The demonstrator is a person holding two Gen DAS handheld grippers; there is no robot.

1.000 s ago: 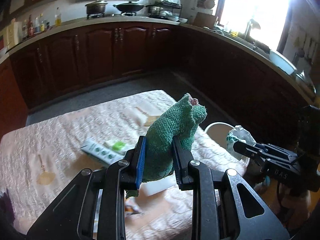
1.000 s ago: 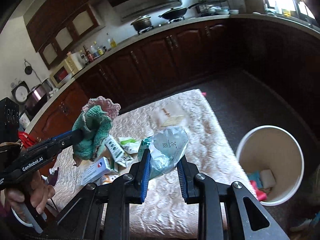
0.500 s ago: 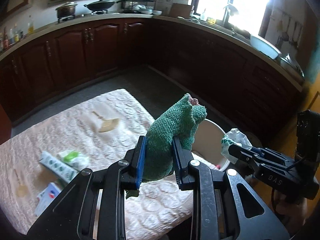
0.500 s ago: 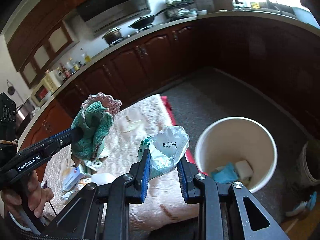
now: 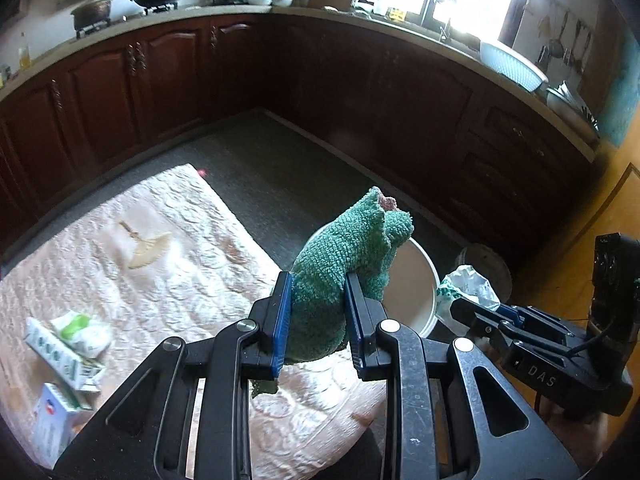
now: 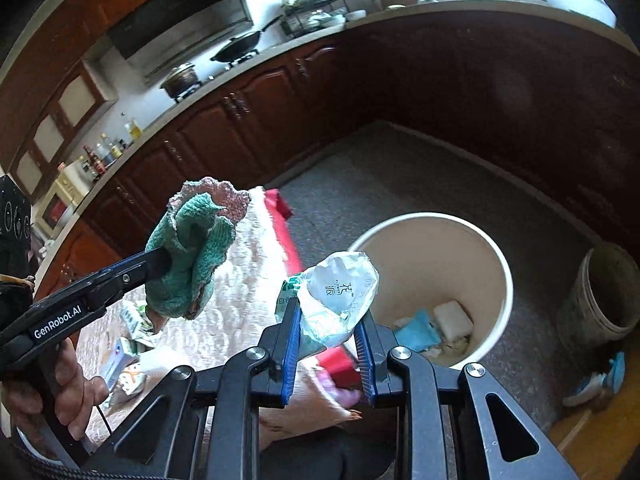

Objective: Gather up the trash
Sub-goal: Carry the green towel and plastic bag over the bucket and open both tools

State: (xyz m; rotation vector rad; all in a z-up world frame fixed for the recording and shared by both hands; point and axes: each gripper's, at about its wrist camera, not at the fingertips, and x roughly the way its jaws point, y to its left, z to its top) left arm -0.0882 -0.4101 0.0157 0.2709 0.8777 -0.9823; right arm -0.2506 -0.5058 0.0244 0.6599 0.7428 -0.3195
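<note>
Trash rides in both claws: the right claw (image 6: 327,334) clenches a crumpled wrapper (image 6: 340,296) right at the near rim of the bin (image 6: 496,256), and the left claw (image 5: 316,316) grips a green cloth (image 5: 340,264) above the worktop (image 5: 160,248) edge, farther from the bin.

Home kitchen: wooden cabinets (image 5: 168,76), wok (image 6: 240,46) on stove.

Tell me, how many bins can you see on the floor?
2. A big cream bin stands beside the table, with trash inside. A smaller, dirty grey bin stands to its right. Others could be hidden outside the picture.
</note>
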